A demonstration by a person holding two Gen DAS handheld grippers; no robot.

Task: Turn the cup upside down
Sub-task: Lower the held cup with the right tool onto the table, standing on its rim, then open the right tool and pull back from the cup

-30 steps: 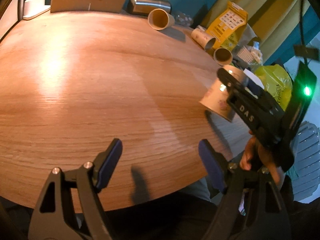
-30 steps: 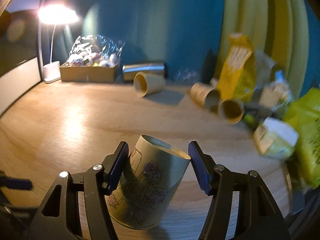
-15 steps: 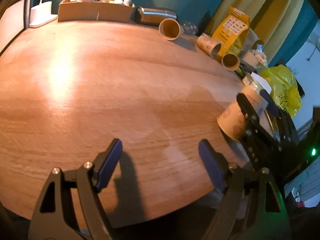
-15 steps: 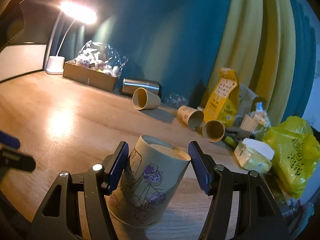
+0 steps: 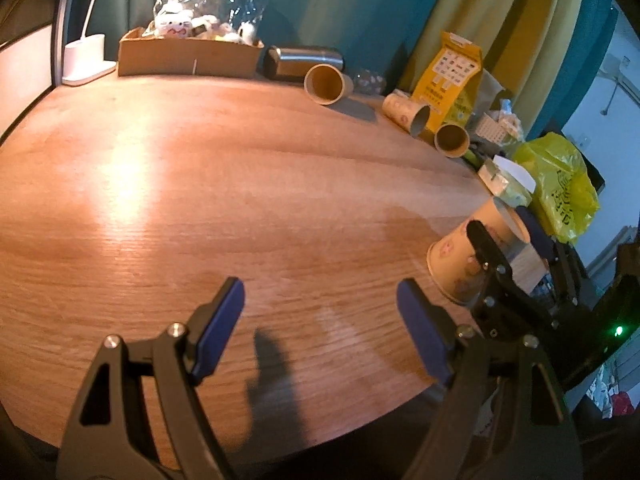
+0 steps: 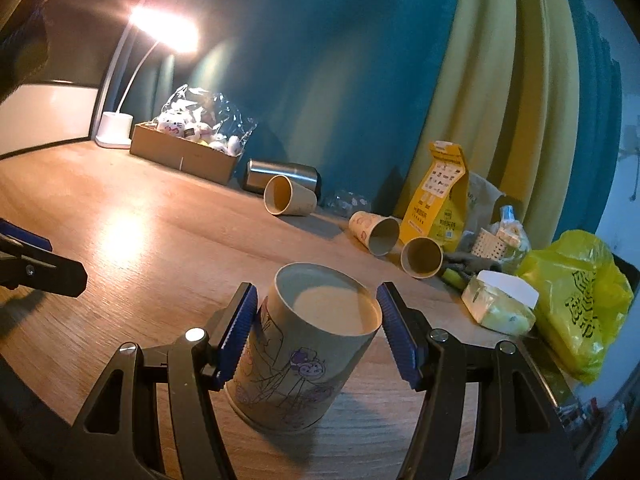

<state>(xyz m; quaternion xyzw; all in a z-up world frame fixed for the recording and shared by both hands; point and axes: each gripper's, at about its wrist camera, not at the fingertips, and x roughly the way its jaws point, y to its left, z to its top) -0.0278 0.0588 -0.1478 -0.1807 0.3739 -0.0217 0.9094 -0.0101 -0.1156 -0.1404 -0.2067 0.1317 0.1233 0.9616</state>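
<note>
A beige paper cup (image 6: 304, 352) with purple cartoon drawings stands upside down, wide rim on the wooden table (image 6: 132, 236), slightly tilted, flat base facing up. My right gripper (image 6: 316, 332) straddles it; the left pad touches its side and the right pad stands a little apart. The cup also shows in the left wrist view (image 5: 468, 256) at the table's right edge, between the right gripper's fingers. My left gripper (image 5: 320, 324) is open and empty above the table's near edge.
Three paper cups (image 6: 290, 200) (image 6: 374, 232) (image 6: 422, 258) lie on their sides at the back. A steel flask (image 6: 284, 174), a cardboard box of toys (image 6: 186, 152), a lamp base (image 6: 116, 130), a yellow pouch (image 6: 440, 200), a tissue pack (image 6: 500, 306) and a yellow bag (image 6: 580, 300) line the back and right.
The right gripper lowered the cup onto the table and its jaws widened, loosening from the cup. The left gripper tilted up and drew back slightly, staying open.
</note>
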